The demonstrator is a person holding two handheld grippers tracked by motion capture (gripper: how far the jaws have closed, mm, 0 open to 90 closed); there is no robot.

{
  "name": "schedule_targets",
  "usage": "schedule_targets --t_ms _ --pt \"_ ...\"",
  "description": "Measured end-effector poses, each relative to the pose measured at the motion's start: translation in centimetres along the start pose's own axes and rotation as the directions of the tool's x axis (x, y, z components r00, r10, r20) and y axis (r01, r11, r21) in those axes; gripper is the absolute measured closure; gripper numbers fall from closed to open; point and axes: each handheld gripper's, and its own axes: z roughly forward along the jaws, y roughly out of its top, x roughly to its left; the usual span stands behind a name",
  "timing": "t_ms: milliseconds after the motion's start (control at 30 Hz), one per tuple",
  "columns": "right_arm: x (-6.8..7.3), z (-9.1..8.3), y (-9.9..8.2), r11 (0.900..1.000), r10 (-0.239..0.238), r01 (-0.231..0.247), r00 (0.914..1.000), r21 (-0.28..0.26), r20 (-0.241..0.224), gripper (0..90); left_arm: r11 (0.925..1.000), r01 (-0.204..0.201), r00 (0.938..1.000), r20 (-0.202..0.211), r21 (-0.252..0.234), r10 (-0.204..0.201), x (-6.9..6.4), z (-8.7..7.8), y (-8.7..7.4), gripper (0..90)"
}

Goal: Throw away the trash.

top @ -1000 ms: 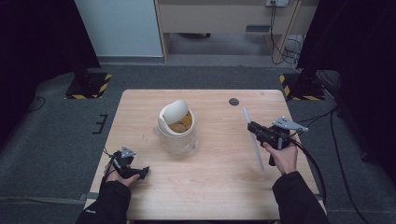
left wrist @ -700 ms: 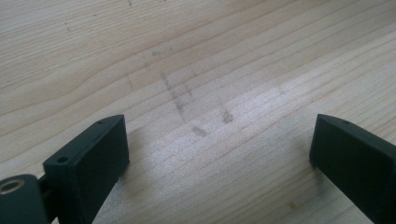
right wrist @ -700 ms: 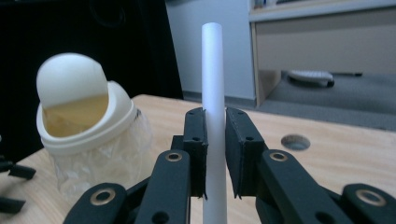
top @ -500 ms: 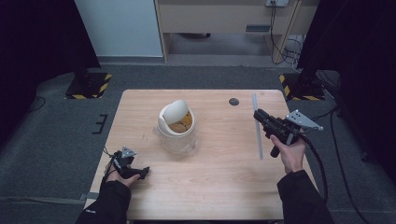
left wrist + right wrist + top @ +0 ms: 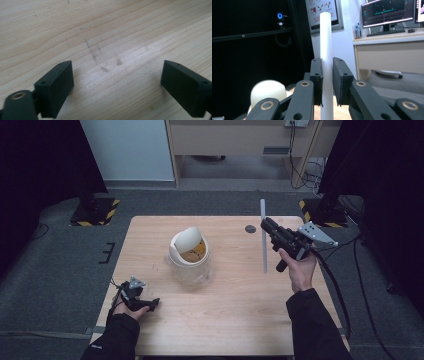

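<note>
A long white tube (image 5: 263, 236) hangs upright above the right side of the table, and my right gripper (image 5: 268, 226) is shut on it near its middle. In the right gripper view the tube (image 5: 326, 45) stands clamped between the two black pads. A clear jar (image 5: 189, 263) with a tilted white dome lid (image 5: 185, 240) and yellowish pieces inside stands at the table's middle. My left gripper (image 5: 152, 303) rests low at the near left edge; its jaws have just been closing, they still stand apart, and only bare wood lies between its pads (image 5: 57, 86).
A small dark disc (image 5: 250, 229) lies on the wooden table (image 5: 235, 315) at the far right. A cable trails from the right gripper off the table's right edge. Desks, monitors (image 5: 387, 11) and dark stands surround the table.
My right hand has lifted the white tube off the table and swung it upright, moving up and toward the far right. The left hand has stayed put.
</note>
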Motion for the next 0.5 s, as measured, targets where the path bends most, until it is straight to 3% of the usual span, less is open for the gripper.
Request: schedule_targets --t_ms 200,367,500 --pt "1.0 1.3 0.8 0.9997 0.001 -0.002 0.9995 -0.026 -0.032 79.2 0.9955 -0.005 0.9996 0.027 -0.095 0.007 -1.1 -1.1 0.9 19.1" --pt "1.8 1.9 1.1 0.9986 0.0 -0.003 0.9986 -0.053 -0.054 79.2 0.9767 -0.01 0.9976 0.065 -0.214 0.024 -2.8 -2.2 1.9 21.0" --pt "2.2 2.5 1.2 0.9961 0.003 -0.008 0.9981 -0.087 -0.062 79.2 0.9799 -0.047 0.9963 0.062 -0.194 0.06 -3.3 -1.9 2.0 21.6"
